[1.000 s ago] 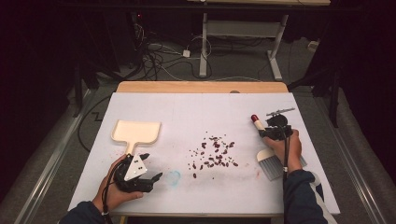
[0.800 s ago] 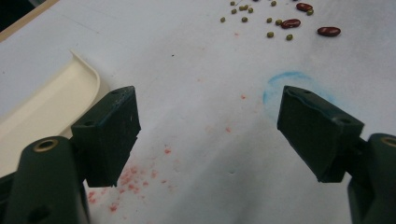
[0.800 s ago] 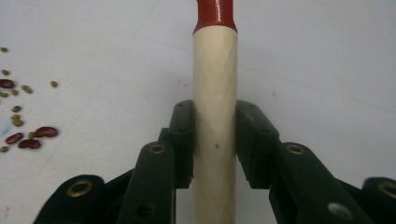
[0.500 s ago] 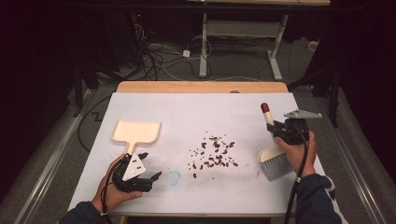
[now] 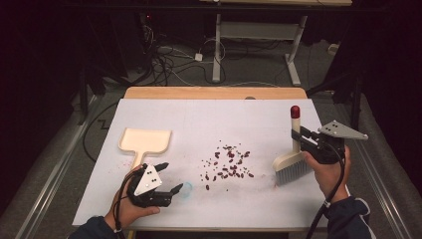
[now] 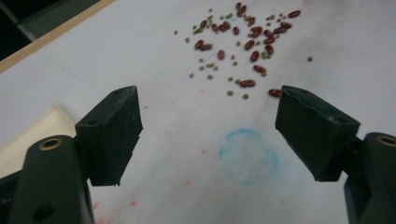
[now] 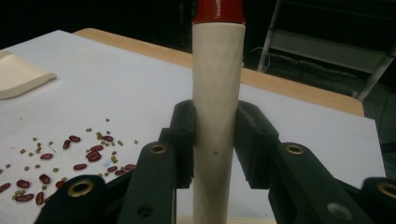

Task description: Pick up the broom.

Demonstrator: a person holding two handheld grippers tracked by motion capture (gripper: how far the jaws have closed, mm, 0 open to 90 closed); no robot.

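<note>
A cream hand brush (image 5: 292, 159) with a red-tipped handle (image 7: 218, 84) stands upright at the right of the white table, bristles down near the surface. My right gripper (image 5: 304, 140) (image 7: 215, 144) is shut on its handle. A scatter of red beans and small green seeds (image 5: 226, 163) (image 6: 243, 37) (image 7: 70, 158) lies mid-table, left of the brush. A cream dustpan (image 5: 145, 141) lies flat at the left. My left gripper (image 5: 169, 178) (image 6: 208, 126) hovers open just below the dustpan's handle, jaws wide with nothing between them, pointing toward the beans.
A faint blue ring mark (image 6: 248, 155) (image 5: 186, 188) lies on the table in front of the left gripper. The table's wooden far edge (image 5: 214, 93) borders a dark floor with cables and a desk frame (image 5: 259, 45).
The right hand has lifted the brush and carried it up and rightward, standing it more upright. The left gripper has shifted slightly.
</note>
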